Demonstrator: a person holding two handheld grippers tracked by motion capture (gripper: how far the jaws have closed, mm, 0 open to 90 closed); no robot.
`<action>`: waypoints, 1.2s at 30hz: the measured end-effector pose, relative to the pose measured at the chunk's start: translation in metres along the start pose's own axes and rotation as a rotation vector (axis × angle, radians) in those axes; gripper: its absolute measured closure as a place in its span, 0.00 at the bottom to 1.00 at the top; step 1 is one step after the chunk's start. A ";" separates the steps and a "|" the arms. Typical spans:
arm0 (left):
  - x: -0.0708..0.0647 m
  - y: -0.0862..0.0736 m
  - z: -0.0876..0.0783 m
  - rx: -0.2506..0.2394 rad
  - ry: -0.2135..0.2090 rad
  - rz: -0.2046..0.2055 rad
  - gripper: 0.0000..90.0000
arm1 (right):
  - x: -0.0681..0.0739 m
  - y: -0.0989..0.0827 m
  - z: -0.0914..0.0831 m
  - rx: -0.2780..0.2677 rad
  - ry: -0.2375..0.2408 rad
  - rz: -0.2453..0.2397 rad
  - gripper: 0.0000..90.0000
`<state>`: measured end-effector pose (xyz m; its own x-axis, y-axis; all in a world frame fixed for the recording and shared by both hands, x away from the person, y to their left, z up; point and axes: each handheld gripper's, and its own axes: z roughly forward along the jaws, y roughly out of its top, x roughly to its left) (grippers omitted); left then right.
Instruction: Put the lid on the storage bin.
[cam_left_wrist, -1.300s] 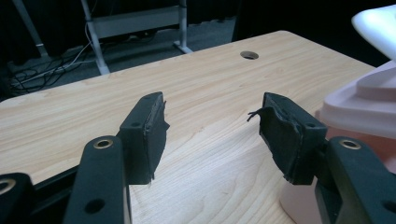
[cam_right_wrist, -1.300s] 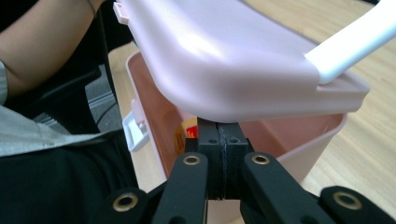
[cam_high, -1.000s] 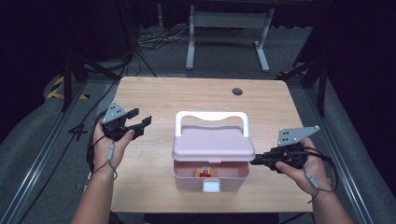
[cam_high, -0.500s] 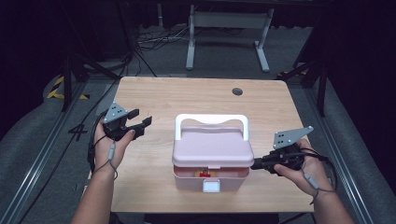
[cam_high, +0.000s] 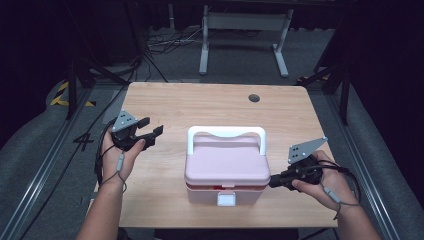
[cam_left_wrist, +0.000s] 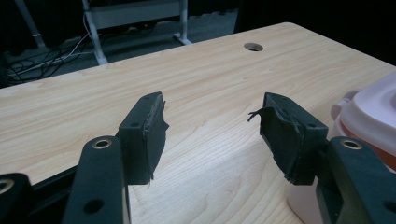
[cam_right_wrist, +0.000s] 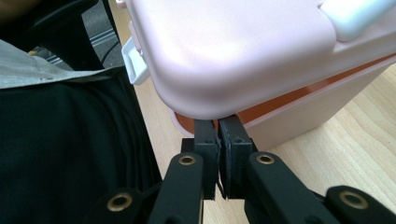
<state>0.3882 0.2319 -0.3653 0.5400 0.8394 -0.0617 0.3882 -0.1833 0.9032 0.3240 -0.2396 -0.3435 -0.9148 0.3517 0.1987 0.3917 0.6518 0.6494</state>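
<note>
the right gripper (cam_high: 274, 181), jaws pressed together, is held level under the pink box's lid (cam_high: 227, 162). the left gripper (cam_high: 152, 135) is held spread beside it. the box contents are hidden.

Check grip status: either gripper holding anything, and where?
Nothing is clamped. Right gripper, shut, is tucked under the pink box lid at its corner. Left gripper is open and empty.
</note>
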 end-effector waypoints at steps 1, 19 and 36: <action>0.000 0.000 0.000 -0.001 0.000 -0.002 0.45 | 0.000 0.000 0.001 0.009 0.001 0.003 0.97; 0.000 -0.002 0.000 -0.001 0.009 -0.007 0.45 | 0.000 -0.002 0.004 0.081 0.018 -0.004 0.95; -0.001 -0.008 -0.009 -0.002 0.035 -0.011 0.44 | 0.002 0.005 -0.028 -0.094 0.013 -0.049 0.87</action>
<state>0.3776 0.2378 -0.3690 0.5094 0.8587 -0.0566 0.3922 -0.1731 0.9034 0.3214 -0.2540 -0.3195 -0.9341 0.3118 0.1740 0.3360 0.6023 0.7241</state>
